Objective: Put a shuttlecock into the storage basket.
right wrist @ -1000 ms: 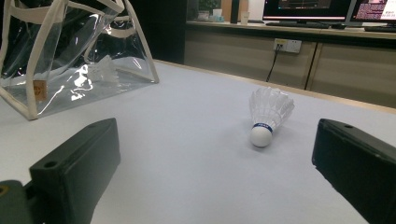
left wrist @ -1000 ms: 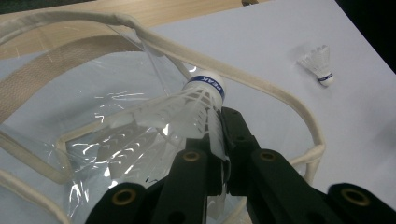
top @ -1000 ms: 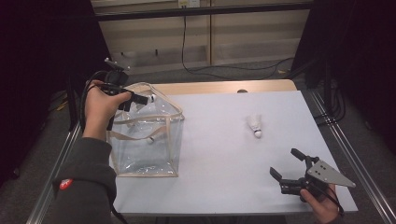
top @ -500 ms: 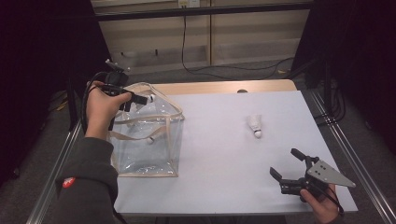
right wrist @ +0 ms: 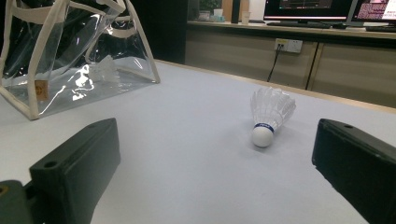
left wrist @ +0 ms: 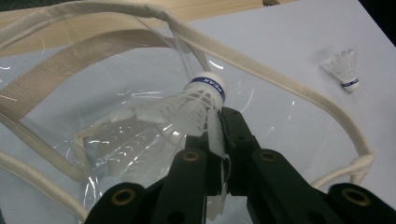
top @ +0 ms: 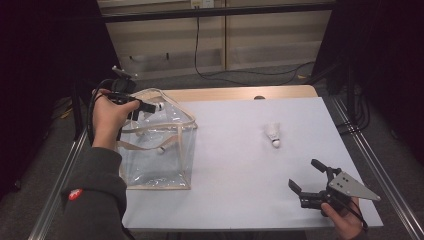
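I see a pale blue table top with a wooden far edge, a black cable hanging behind, a wall socket, and lit monitors.

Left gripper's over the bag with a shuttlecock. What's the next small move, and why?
Probably lower it a little into the bag, then open. The left gripper is shut on the shuttlecock, which hangs above the bag's open mouth; another already lies inside.

shuttlecock | white feathers, blue-banded cork (tilted) | over clear bag mouth
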A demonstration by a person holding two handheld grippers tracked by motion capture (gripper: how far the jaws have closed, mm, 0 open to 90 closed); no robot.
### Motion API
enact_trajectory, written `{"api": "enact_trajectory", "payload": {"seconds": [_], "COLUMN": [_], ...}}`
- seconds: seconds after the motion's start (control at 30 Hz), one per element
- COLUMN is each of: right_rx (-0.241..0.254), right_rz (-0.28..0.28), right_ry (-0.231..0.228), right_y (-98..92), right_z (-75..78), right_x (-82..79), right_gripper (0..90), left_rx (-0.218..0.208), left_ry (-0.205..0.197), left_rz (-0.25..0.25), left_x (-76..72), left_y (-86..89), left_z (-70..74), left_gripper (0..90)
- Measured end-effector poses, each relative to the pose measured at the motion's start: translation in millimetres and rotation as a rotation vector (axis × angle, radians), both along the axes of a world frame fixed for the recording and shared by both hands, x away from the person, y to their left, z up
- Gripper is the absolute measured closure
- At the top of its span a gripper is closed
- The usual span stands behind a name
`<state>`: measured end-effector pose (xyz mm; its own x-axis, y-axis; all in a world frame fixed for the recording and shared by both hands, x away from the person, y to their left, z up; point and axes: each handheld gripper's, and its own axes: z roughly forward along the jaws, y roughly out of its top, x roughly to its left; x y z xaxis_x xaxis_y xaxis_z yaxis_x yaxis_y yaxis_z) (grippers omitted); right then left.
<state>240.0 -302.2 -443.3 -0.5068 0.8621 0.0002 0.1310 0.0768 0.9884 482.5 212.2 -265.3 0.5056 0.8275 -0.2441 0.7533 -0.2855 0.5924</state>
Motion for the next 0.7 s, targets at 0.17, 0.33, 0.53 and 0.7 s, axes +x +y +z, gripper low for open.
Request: {"api": "enact_trajectory", "payload": {"seconds": [0.17,0.33,0.53,0.7], "right_rx": [0.002,0.005,0.003,0.002], "right_rz": [0.002,0.002,0.007,0.009], "right_ry": [0.0,0.002,0.002,0.003], "right_y": [0.3,1.5,2.0,2.2], "right_z": [-0.3,-0.3,-0.6,-0.7], "right_x": [0.2,-0.2,0.0,0.0], "right_gripper": [1.0,1.0,1.0,1.0], "left_rx": [0.01,0.012,0.024,0.014], "left_ry": [-0.001,-0.009,-0.034,-0.039], "left_rz": [0.007,0.019,0.027,0.026], "left_x": [2.2,5.6,7.6,6.7], "left_y": [2.4,4.7,5.8,4.5], "left_z": [-2.2,-5.0,-8.2,-9.2], "left_gripper": [87.5,87.8,82.3,80.1]}}
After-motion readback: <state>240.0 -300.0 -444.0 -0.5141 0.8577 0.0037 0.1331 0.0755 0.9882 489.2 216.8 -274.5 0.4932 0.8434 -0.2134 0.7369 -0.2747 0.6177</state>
